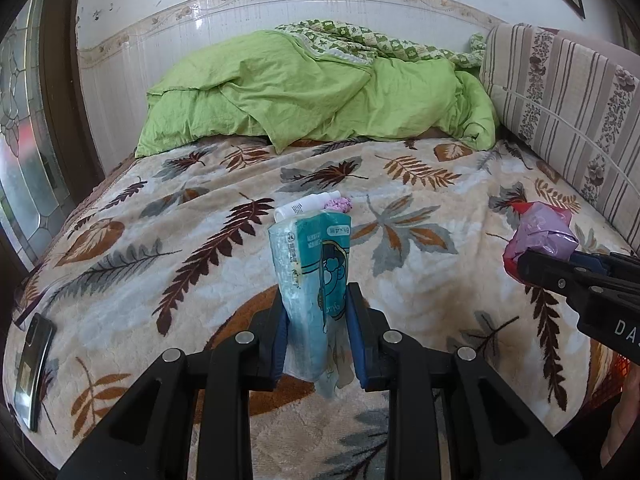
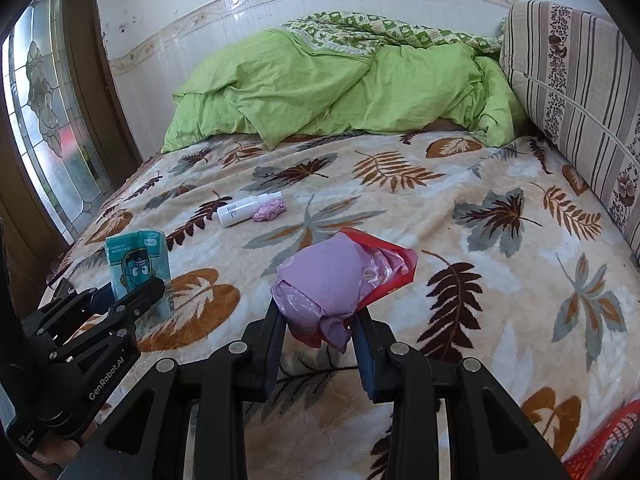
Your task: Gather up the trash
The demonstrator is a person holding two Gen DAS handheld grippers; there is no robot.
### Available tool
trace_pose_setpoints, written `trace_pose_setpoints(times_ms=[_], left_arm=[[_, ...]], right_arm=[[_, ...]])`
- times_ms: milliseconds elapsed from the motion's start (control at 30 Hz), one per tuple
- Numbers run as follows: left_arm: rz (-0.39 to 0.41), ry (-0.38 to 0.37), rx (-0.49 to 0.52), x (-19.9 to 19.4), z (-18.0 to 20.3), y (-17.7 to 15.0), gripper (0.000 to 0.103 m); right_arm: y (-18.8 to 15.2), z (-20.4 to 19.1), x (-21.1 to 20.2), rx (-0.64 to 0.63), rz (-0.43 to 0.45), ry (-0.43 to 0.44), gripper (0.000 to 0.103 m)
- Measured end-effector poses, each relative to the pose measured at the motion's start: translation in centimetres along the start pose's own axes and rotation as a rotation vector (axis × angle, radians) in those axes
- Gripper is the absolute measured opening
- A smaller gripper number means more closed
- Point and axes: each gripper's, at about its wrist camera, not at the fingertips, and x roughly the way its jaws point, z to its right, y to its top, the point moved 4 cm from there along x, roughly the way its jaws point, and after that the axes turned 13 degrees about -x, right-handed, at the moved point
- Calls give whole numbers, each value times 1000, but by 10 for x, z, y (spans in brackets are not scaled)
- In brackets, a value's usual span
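my left gripper [image 1: 317, 332] pinches the teal tissue pack [image 1: 310, 280] upright and my right gripper [image 2: 318, 330] clamps the crumpled purple-and-red bag [image 2: 340, 280], both lifted clear of the leaf-print blanket [image 2: 460, 208], probably so they can go to the red basket [image 2: 608, 444].

Left gripper [image 1: 316, 336] and right gripper [image 2: 320, 332], jaws clamped.

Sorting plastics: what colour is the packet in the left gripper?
Teal packet with a cartoon face, clearest in the right wrist view.
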Motion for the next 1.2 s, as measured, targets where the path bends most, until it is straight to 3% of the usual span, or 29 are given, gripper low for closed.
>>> trace_pose_setpoints(times_ms=[1200], left_arm=[[-2, -6, -3, 0, -3, 0, 26]], right_arm=[[0, 0, 0, -3, 6, -2, 34]])
